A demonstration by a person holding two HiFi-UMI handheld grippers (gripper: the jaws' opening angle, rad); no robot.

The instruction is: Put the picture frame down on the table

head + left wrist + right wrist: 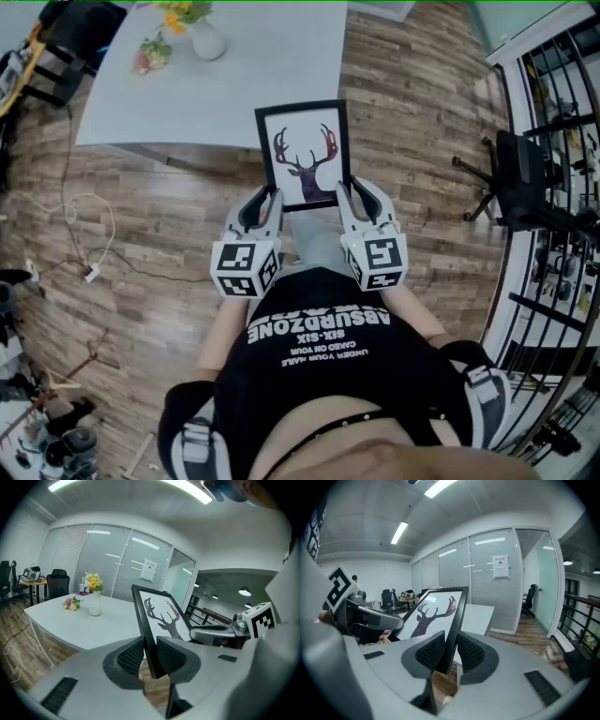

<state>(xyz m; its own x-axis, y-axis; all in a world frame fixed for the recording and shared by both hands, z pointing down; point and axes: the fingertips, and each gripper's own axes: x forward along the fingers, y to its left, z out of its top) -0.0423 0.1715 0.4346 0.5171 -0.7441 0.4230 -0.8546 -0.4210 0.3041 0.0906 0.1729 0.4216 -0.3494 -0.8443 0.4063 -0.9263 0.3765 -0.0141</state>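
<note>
The left gripper (266,200) and right gripper (352,193) clamp their jaws on the lower side rails of a stiff, probably light, breakable frame (303,150) near the desk (272,66).

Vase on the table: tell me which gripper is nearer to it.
Left. The left gripper grips the frame at its left edge, on the side of the vase; the right gripper grips its right edge, farther off.
</note>
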